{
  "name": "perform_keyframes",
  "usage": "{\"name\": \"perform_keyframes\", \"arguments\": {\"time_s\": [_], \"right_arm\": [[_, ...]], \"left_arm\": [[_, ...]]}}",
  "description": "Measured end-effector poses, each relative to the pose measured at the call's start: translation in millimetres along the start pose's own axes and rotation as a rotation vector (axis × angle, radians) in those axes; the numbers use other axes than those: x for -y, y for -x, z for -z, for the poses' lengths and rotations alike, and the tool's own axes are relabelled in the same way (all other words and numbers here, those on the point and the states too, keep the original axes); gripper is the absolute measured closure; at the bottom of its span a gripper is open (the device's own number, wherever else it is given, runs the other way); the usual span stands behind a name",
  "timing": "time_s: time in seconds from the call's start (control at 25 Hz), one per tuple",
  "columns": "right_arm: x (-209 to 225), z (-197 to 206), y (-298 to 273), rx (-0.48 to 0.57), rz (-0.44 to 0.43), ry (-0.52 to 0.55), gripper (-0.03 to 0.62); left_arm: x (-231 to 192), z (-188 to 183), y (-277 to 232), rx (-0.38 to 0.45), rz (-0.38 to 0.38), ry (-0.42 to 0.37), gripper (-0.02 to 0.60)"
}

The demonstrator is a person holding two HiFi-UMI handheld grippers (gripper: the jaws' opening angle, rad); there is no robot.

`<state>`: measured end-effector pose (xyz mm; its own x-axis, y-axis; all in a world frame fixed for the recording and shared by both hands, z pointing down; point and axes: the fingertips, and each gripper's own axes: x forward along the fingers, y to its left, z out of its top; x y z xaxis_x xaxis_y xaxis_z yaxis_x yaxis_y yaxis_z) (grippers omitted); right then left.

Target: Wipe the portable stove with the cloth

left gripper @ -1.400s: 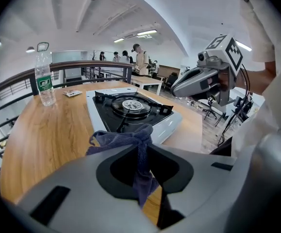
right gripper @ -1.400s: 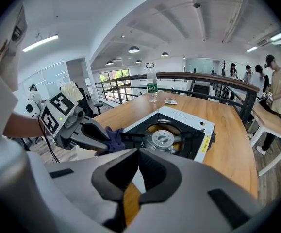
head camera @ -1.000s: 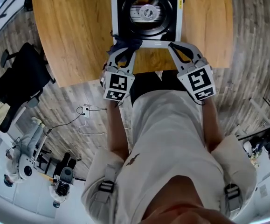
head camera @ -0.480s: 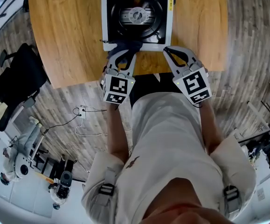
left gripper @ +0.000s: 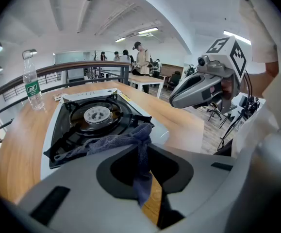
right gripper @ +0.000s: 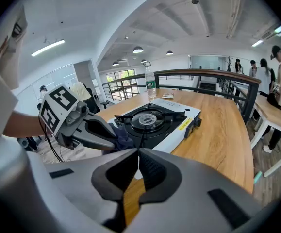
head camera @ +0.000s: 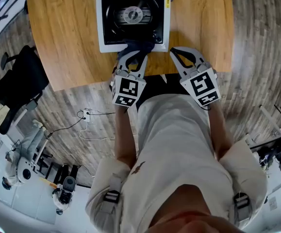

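**Left gripper [head camera: 134,55] is clamping the cloth [head camera: 140,46] at the near edge of the portable stove [head camera: 103,38]**

A wooden table [head camera: 67,38] is filling the top of the head view. The person is standing at its six o'clock side, looking steeply down. The portable stove is sitting on the table at twelve o'clock from the person. It is showing a white casing around a black top, with a round burner [head camera: 132,15] in the middle.

The two grippers are reaching over the table's near edge, side by side and apart. The left gripper is pointing at the six o'clock edge of the stove. Its jaws are standing partly closed and are pinching a fold of the cloth between them. The right gripper [head camera: 175,52] is hovering at about five o'clock from the stove, just beside the near right corner of the casing. Its jaws are pressing together with nothing between them. Whether its tips are touching the table or the casing cannot be told.

The cloth, dark blue-grey, is bunching at the left gripper's tips. From there it is spreading onto the black top toward the burner, with a tail hanging down through the jaws.

In the left gripper view a clear water bottle [left gripper: 32,84] is standing upright on the table at ten o'clock from the stove, well apart from the cloth
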<state>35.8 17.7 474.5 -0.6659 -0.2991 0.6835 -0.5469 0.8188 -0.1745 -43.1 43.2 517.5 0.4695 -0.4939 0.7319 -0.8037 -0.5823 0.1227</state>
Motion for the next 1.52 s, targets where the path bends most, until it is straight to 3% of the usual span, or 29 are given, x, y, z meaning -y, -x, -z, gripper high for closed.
{"name": "perform_keyframes", "arguments": {"time_s": [0.56,0.84,1.16,1.24,1.44,1.52], "right_arm": [[15.1,16.8,8.7,-0.007,-0.015,-0.023,0.571],[17.8,20.6,14.6,0.001,-0.007,-0.045,0.571],[35.9,28.8,34.1,0.035,0.039,-0.129,0.566],[37.4,28.9,37.1,0.050,0.039,-0.145,0.489],[32.5,16.7,44.3,0.132,-0.017,-0.207,0.405],[26.1,13.1,45.7,0.136,-0.053,-0.175,0.371]], "left_arm": [[37.1,-20.2,-24.8,0.006,0.056,-0.028,0.508],[64.5,-32.3,-37.0,0.021,0.128,-0.065,0.508],[84.2,-57.6,-31.7,0.077,0.171,-0.099,0.508],[82.6,-65.2,-26.0,0.102,0.166,-0.110,0.508],[83.4,-84.3,-11.1,0.168,0.156,-0.149,0.508],[85.1,-90.5,-5.1,0.195,0.161,-0.164,0.508]]}}
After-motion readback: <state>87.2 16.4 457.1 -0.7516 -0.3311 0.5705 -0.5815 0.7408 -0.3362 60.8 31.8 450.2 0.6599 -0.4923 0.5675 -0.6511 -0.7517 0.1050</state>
